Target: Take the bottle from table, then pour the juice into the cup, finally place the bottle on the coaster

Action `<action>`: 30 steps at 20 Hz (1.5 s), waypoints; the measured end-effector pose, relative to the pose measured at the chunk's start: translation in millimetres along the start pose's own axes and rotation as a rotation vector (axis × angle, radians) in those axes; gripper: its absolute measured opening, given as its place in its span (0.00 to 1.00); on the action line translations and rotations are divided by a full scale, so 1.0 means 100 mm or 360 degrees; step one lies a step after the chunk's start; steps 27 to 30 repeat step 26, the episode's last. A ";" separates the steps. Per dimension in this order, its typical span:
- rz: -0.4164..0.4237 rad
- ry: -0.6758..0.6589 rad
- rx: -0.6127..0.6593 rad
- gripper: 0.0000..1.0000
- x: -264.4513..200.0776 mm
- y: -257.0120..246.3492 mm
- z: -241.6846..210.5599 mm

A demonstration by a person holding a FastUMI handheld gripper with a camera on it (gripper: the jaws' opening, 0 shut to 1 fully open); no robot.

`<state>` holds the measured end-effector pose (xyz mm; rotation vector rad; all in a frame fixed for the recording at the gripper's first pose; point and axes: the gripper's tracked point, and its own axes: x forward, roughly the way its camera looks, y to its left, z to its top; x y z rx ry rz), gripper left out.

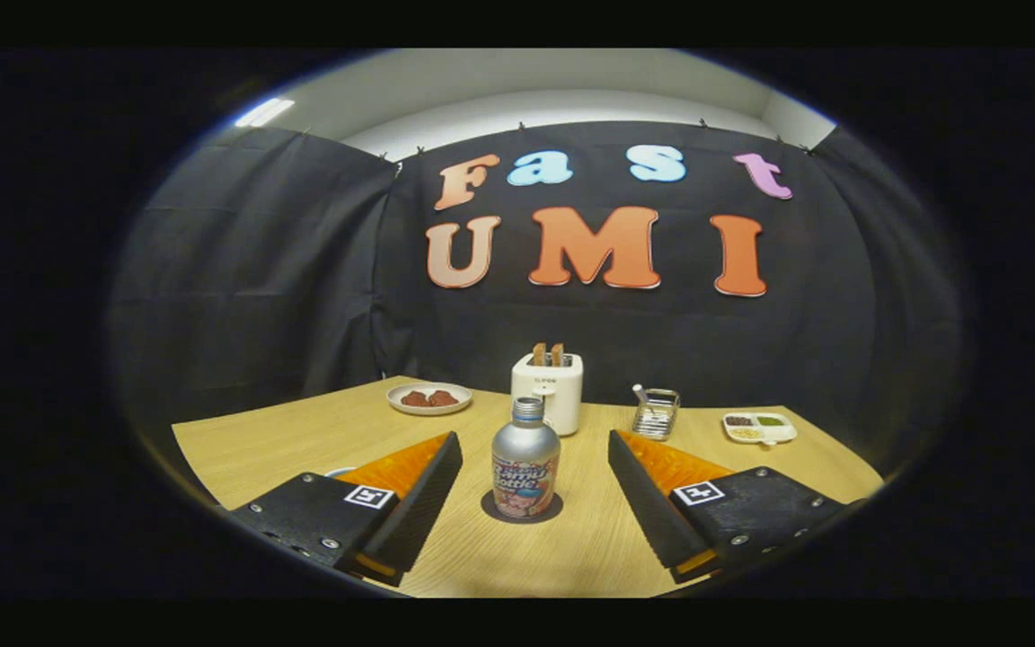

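The gripper (pixel 535 499) has two wedge-shaped jaws that taper forward, each with a flat inner face covered in fine ribbing. Each jaw sits on a broad matte block with a slightly rough, speckled surface. On top of each block is a small square white tag printed with a black angular pattern, one per side, set near the front inner corner. Small round silver screws (pixel 330 544) dot the near edges of both blocks, several on the left one and at least two on the right. The jaws stand wide apart, pressing on nothing.
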<state>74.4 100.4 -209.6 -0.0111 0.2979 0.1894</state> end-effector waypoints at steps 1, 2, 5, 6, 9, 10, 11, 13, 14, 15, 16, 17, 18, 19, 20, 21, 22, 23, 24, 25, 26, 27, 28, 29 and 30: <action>-0.0010 0.0003 0.0009 0.97 -0.11 -0.02 0.08; -0.0008 -0.0008 0.0024 0.97 -0.22 -0.03 0.16; -0.0024 -0.0065 0.0052 0.97 -0.59 -0.05 0.38; -0.0032 -0.0098 0.0040 0.97 -0.71 -0.06 0.45; -0.0086 -0.0149 -0.0004 0.97 -1.04 -0.12 0.60; -0.0078 -0.0192 -0.0014 0.97 -1.12 -0.11 0.68; -0.0069 -0.0237 -0.0019 0.97 -1.18 -0.08 0.76; -0.0079 -0.0266 -0.0019 0.97 -1.29 -0.10 0.74; -0.0093 -0.0277 -0.0037 0.97 -1.36 -0.12 0.72; -0.0112 -0.0283 -0.0061 0.97 -1.41 -0.14 0.71; -0.0118 -0.0312 -0.0072 0.97 -1.44 -0.15 0.72; -0.0115 -0.0337 -0.0061 0.97 -1.45 -0.12 0.74; -0.0120 -0.0327 -0.0027 0.97 -1.44 -0.13 0.68; -0.0142 -0.0309 0.0030 0.97 -1.45 -0.17 0.59; -0.0157 -0.0293 0.0085 0.97 -1.45 -0.22 0.54; -0.0159 -0.0299 0.0122 0.97 -1.46 -0.25 0.54; -0.0164 -0.0316 0.0132 0.97 -1.48 -0.29 0.55; -0.0190 -0.0324 0.0131 0.97 -1.50 -0.37 0.53; -0.0215 -0.0322 0.0120 0.97 -1.52 -0.44 0.51; -0.0243 -0.0314 0.0106 0.97 -1.54 -0.49 0.48; -0.0259 -0.0312 0.0091 0.97 -1.56 -0.53 0.47; -0.0259 -0.0312 0.0091 0.97 -1.56 -0.53 0.47; -0.0259 -0.0312 0.0091 0.97 -1.56 -0.53 0.47; -0.0259 -0.0312 0.0091 0.97 -1.56 -0.53 0.47; -0.0259 -0.0312 0.0091 0.97 -1.56 -0.53 0.47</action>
